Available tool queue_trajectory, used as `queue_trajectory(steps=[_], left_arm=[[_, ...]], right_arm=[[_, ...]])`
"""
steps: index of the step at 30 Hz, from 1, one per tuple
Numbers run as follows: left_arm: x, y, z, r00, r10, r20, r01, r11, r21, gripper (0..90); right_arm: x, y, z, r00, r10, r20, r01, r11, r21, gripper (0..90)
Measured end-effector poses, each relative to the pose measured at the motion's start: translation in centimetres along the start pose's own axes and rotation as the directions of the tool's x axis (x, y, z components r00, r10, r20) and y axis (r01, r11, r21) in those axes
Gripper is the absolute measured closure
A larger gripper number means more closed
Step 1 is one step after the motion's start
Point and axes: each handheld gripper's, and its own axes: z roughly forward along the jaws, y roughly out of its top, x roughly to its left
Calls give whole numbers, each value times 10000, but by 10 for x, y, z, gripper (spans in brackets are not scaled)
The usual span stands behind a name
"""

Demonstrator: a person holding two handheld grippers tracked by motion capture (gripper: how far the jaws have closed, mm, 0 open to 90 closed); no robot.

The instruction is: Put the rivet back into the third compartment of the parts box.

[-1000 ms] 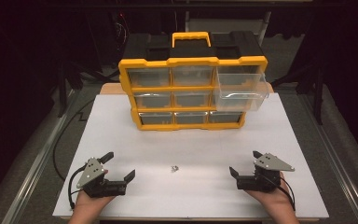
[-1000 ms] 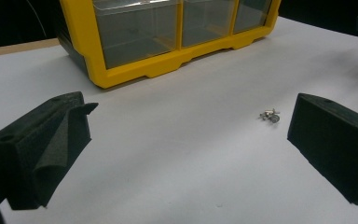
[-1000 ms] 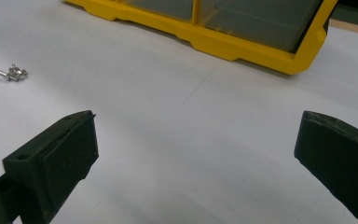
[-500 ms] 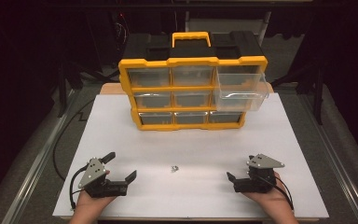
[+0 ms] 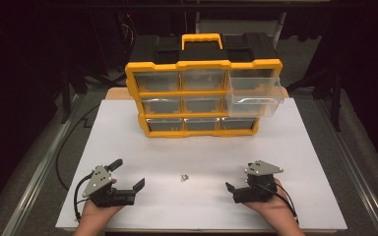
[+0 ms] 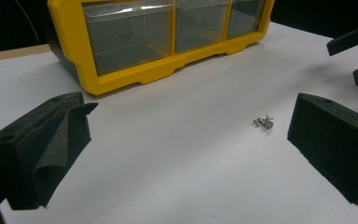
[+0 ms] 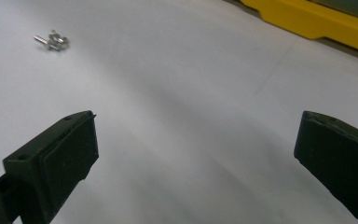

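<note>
Writing: none can be read on the yellow organiser (image 5: 202,98), its drawers or the grippers
Screw: a small metal screw (image 5: 183,177) lies bare on the white bench (image 5: 285,147), about midway between the two grippers and apart from both; in the left gripper view it sits just beside the right-hand jaw (image 6: 264,122); in the right gripper view it lies far up to the left (image 7: 51,41)
Left gripper: left gripper (image 5: 128,174) jaws spread wide apart, nothing between them, low over the near left of the bench
Right gripper: right gripper (image 5: 237,183) jaws wide apart in its own view, nothing between them, low over the near right of the bench
Organiser: stands upright at the far side of the bench, three rows of clear drawers; the top right drawer (image 5: 253,96) is pulled out and overhangs the sheet
Edges: both hands rest at the near edge of the bench; the right gripper sits well in from the right edge, the left gripper near the left edge
Open room: wide bare white surface between the organiser front and the grippers, with the screw alone in it
</note>
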Motion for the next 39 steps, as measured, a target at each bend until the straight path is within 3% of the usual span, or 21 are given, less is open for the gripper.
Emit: queue_trajectory(steps=[5,6,7,13,18,23,26,29,35,39], left_arm=[[0,0,1,10000,30,68,-31,10000,37,3],[-1,-1,2,9999,55,110,-56,10000,62,3],[-1,-1,2,9999,63,128,-64,10000,66,3],[-4,0,2,9996,108,246,-108,9999,3,3],[-5,0,3,9995,93,299,-92,10000,-15,4],[-4,0,2,9995,56,296,-54,10000,-61,3],[-4,0,2,9995,44,325,-41,10000,-82,4],[-4,0,2,9994,53,356,-50,10000,-70,3],[-4,0,1,9993,3,383,1,9999,-100,3],[-5,0,1,9991,-27,424,33,9999,-131,3]], right_arm=[[12,11,11,9994,-168,-297,172,9998,108,27],[19,17,16,9974,-258,-669,267,9996,130,35],[23,20,19,9966,-320,-761,332,9993,151,50],[37,34,39,9925,-469,-1132,487,9987,131,126],[43,44,50,9885,-289,-1482,300,9995,51,193],[50,53,62,9821,-272,-1865,267,9996,-53,346],[56,57,67,9750,-466,-2174,431,9989,-210,565],[62,61,72,9656,-642,-2519,581,9978,-319,706],[71,61,84,9576,-960,-2716,1047,9944,177,768],[72,61,87,9622,-1061,-2508,1176,9926,315,789]])
